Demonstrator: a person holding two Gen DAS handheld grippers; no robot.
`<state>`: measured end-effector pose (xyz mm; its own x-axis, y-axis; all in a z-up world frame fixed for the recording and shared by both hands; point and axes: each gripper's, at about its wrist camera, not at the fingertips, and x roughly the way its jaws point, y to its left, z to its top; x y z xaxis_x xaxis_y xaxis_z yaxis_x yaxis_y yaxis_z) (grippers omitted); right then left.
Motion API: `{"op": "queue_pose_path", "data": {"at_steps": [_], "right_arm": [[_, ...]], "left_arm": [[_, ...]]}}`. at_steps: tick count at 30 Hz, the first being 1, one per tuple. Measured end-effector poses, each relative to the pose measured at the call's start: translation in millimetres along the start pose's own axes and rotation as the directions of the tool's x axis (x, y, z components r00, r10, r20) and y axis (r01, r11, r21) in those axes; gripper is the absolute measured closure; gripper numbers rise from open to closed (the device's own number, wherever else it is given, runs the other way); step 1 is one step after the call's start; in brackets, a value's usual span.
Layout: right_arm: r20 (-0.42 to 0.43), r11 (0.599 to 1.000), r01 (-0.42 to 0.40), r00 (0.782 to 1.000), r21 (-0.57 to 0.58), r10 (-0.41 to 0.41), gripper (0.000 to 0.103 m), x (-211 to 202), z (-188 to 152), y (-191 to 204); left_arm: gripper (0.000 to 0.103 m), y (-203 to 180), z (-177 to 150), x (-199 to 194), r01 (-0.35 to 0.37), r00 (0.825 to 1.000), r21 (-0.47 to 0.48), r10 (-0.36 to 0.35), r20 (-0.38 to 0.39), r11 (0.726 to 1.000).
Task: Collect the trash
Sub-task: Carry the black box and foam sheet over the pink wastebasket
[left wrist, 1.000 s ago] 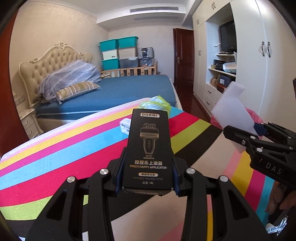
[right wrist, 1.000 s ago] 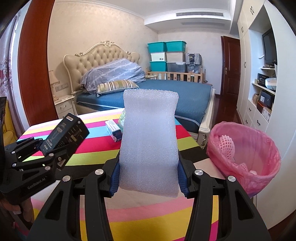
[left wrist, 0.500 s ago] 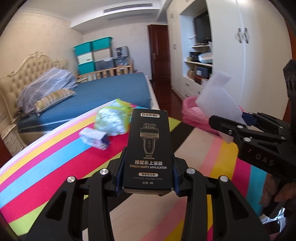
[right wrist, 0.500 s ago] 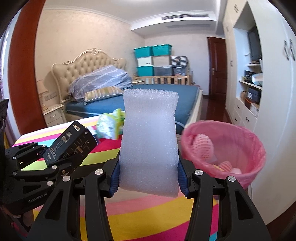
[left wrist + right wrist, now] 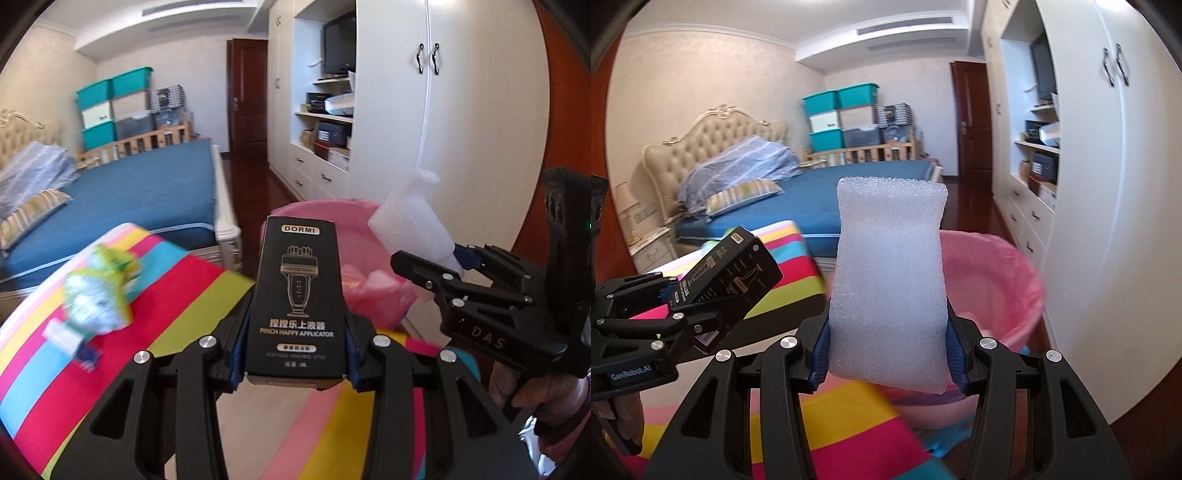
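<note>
My left gripper (image 5: 293, 373) is shut on a black DORMI box (image 5: 295, 295) and holds it upright above the striped table, just short of the pink-lined trash bin (image 5: 317, 214). My right gripper (image 5: 888, 365) is shut on a white foam sheet (image 5: 890, 280) in front of the bin (image 5: 993, 273). The foam sheet also shows in the left wrist view (image 5: 413, 221), to the right and over the bin's rim. The box also shows in the right wrist view (image 5: 727, 266), at the left. Pink foam pieces (image 5: 373, 284) lie in the bin.
A crumpled green-white wrapper (image 5: 99, 291) and a small white-blue box (image 5: 70, 343) lie on the rainbow-striped tablecloth (image 5: 177, 306). A blue bed (image 5: 147, 192) stands behind the table. White wardrobes (image 5: 472, 147) stand right of the bin.
Both grippers have swung right and closer to the pink bin with their loads. The bin now fills more of both views; the wrapper has slid left in the left wrist view.
</note>
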<state>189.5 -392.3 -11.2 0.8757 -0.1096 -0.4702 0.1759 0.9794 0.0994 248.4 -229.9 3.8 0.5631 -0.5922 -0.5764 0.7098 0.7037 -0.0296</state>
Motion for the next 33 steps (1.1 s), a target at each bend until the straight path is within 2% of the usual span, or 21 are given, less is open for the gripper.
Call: {"op": "queue_pose_path", "data": {"at_steps": [8, 12, 14, 19, 22, 24, 26, 29, 30, 31, 33], "right_arm": [[-0.023, 1.000, 0.026, 0.999, 0.012, -0.026, 0.054, 36, 27, -49], [-0.001, 1.000, 0.010, 1.000, 0.013, -0.010, 0.054, 53, 39, -65], [-0.003, 1.000, 0.018, 1.000, 0.024, -0.018, 0.054, 62, 45, -71], [0.001, 0.998, 0.016, 1.000, 0.065, -0.016, 0.054, 70, 44, -80], [-0.019, 0.997, 0.012, 1.000, 0.081, -0.010, 0.054, 73, 37, -81], [-0.021, 0.996, 0.003, 1.000, 0.086, -0.001, 0.054, 70, 32, -80], [-0.014, 0.996, 0.002, 1.000, 0.086, 0.000, 0.054, 65, 28, -76], [0.000, 0.995, -0.006, 1.000, 0.098, 0.006, 0.054, 58, 27, -75], [0.005, 0.995, -0.008, 1.000, 0.098, 0.008, 0.053, 55, 28, -75], [0.010, 0.995, -0.011, 1.000, 0.097, 0.010, 0.053, 53, 28, -74], [0.015, 0.996, -0.016, 1.000, 0.091, 0.015, 0.053, 49, 27, -72]], "left_arm": [[0.062, -12, 30, 47, 0.096, 0.995, -0.079, -0.098, -0.022, 0.992], [0.062, -15, 47, 60, 0.111, 0.994, -0.104, -0.112, 0.000, 0.988], [0.062, -16, 51, 68, 0.092, 0.996, -0.090, -0.092, 0.008, 0.992], [0.062, -6, 28, 89, 0.051, 0.996, -0.122, -0.060, -0.073, 0.991], [0.064, -1, 17, 76, 0.052, 0.997, -0.138, -0.060, -0.055, 0.989], [0.060, 4, 13, 65, 0.069, 0.996, -0.153, -0.075, -0.038, 0.986], [0.047, 9, 9, 57, 0.070, 0.997, -0.150, -0.075, -0.028, 0.986], [0.035, 14, 4, 55, 0.104, 0.992, -0.157, -0.113, -0.049, 0.982], [0.032, 15, 1, 54, 0.091, 0.993, -0.159, -0.101, -0.053, 0.983], [0.023, 14, 0, 53, 0.072, 0.995, -0.160, -0.081, -0.055, 0.985], [0.015, 16, -3, 57, 0.034, 0.995, -0.196, -0.053, -0.090, 0.980]]}}
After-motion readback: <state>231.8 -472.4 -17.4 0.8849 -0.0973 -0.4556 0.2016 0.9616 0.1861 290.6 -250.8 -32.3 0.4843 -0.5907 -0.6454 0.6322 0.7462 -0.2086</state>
